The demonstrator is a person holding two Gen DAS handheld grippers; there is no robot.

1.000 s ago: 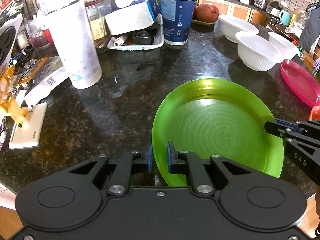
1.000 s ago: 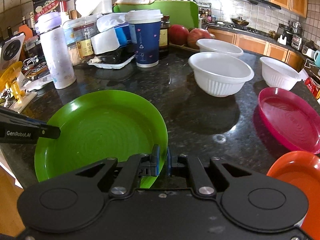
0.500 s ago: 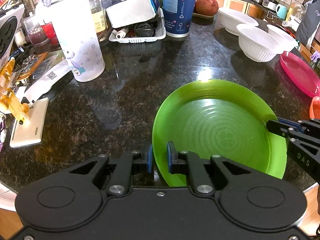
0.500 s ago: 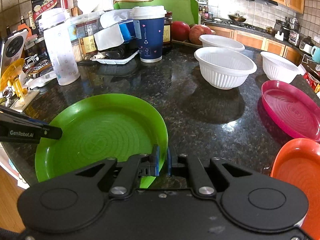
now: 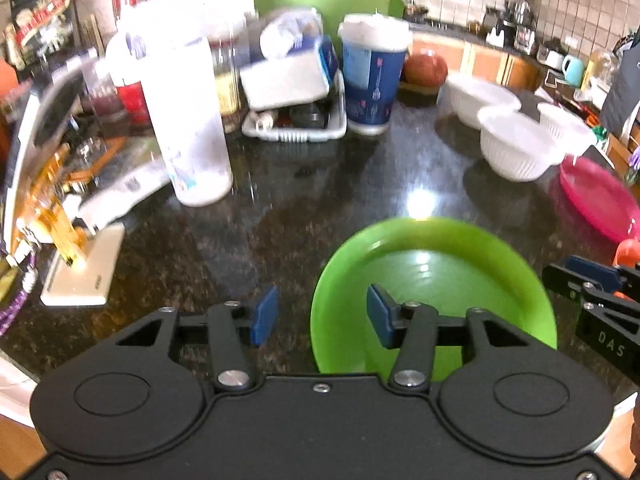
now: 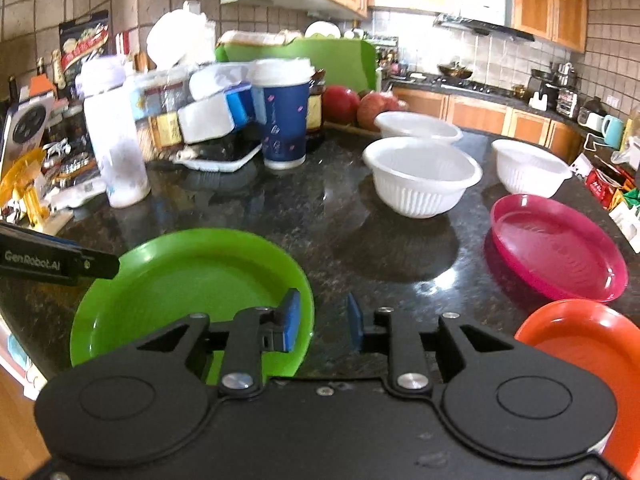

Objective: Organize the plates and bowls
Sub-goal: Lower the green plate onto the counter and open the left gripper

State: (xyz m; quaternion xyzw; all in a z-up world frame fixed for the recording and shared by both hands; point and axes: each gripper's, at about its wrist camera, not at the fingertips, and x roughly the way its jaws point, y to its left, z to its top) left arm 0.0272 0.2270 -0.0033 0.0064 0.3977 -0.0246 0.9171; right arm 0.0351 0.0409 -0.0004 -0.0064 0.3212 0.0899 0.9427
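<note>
- Left gripper (image 5: 322, 316): jaws spread wide now; 0.5 s ago they were pinched on the green plate's near-left rim. One blue pad sits left of the rim over bare counter, the other over the plate's inside. No contact visible.
- Right gripper (image 6: 322, 320): also released; earlier it was clamped on the plate's near-right rim. Left pad is over the plate's edge, right pad over the counter.
- Green plate (image 5: 436, 292): lies flat on the black granite counter (image 5: 280, 216), directly ahead of the left gripper and ahead-left of the right one. It looks lower and closer to the near counter edge than before.
- Both views are tilted up more than before; the left view is motion-blurred.
- Plates, count 3: green, pink plate (image 6: 560, 244) ahead-right of the right gripper, orange plate (image 6: 584, 344) just right of it, partly behind the gripper body.
- White bowls, count 3: near bowl (image 6: 420, 178) straight ahead of the right gripper, back bowl (image 6: 418, 126) behind it, right bowl (image 6: 528, 172) behind the pink plate. None stacked, positions unchanged.
- Farther out: blue paper cup (image 6: 284, 120), white bottle (image 5: 184, 128), white tray (image 5: 296, 128) of clutter, all ahead-left.
</note>
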